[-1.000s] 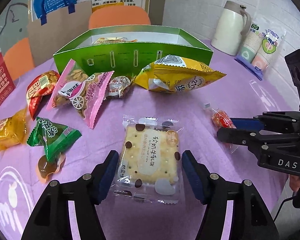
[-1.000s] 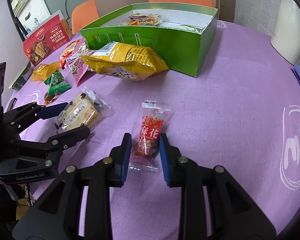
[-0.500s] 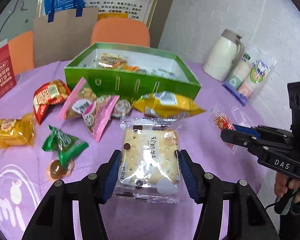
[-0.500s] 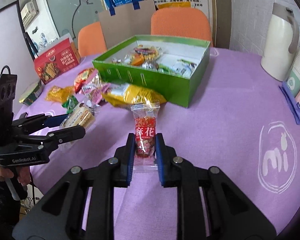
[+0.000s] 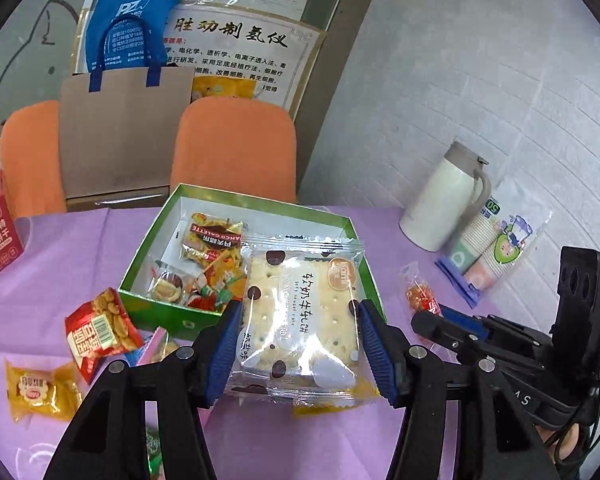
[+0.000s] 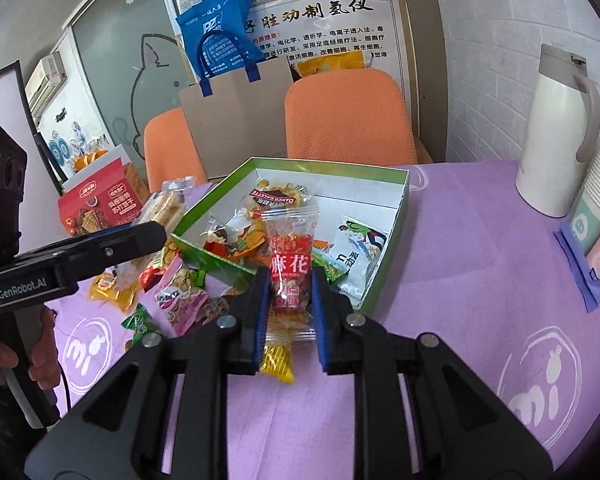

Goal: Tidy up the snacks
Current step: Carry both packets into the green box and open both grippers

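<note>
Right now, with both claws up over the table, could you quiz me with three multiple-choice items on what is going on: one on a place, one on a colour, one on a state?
1. Where does the white jug stand?
A. inside the box
B. on the purple tablecloth by the sleeve of paper cups
C. on an orange chair

2. What colour is the outside of the snack box?
A. green
B. red
C. blue

3. What is the left claw doing?
A. hanging open and empty
B. resting flat on the cloth
C. shut on the cracker packet

Answers: 1 B, the jug stands on the cloth next to the cups. 2 A, its walls are green, its inside white. 3 C, both blue pads press the packet's sides; the right claw likewise grips the red twist-snack packet.
</note>
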A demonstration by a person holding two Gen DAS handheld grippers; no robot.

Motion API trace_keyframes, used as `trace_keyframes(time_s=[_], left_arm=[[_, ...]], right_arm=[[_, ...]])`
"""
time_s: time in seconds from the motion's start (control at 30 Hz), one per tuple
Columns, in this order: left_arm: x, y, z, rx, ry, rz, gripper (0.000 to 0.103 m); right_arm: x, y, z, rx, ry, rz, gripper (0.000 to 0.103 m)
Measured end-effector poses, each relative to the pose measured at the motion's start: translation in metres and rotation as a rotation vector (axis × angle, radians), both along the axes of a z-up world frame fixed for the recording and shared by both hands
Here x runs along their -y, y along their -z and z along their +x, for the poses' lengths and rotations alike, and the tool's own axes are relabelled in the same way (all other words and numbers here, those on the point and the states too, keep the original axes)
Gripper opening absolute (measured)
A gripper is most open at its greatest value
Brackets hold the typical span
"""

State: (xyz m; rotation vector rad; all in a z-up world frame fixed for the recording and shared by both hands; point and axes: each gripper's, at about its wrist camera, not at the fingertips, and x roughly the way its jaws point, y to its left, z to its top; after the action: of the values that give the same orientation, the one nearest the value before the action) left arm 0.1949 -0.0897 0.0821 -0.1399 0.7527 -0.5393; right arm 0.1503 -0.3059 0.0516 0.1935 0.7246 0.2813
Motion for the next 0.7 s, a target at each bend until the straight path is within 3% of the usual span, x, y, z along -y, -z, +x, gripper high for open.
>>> trace_keyframes(time_s=[0.27, 0.5, 0.57, 0.6, 0.63, 0.7], left_arm=[[0.014, 0.025, 0.059, -0.074, -0.029, 0.034, 0.059], [0.02, 0.05, 0.087, -0.107, -0.036, 0.081, 0.059], [0.02, 0.055, 0.09, -0.109, -0.056, 0.1, 0.067], [0.018, 0.056, 0.09, -0.107, -0.072, 0.11, 0.08], [0.015, 0.057, 0.09, -0.101, -0.092, 0.116, 0.088], [0.01, 0.057, 0.088, -0.072, -0.112, 0.123, 0.089]], right_arm=[[0.003, 0.031, 0.051, -0.053, 0.024, 0.001, 0.022], [-0.006, 0.055, 0.085, -0.078, -0.004, -0.017, 0.023], [-0.014, 0.059, 0.089, -0.067, -0.031, -0.076, 0.039], [-0.017, 0.06, 0.088, -0.055, -0.033, -0.109, 0.059], [-0.018, 0.059, 0.087, -0.038, -0.031, -0.132, 0.07], [-0.018, 0.057, 0.082, -0.01, -0.031, -0.136, 0.071]])
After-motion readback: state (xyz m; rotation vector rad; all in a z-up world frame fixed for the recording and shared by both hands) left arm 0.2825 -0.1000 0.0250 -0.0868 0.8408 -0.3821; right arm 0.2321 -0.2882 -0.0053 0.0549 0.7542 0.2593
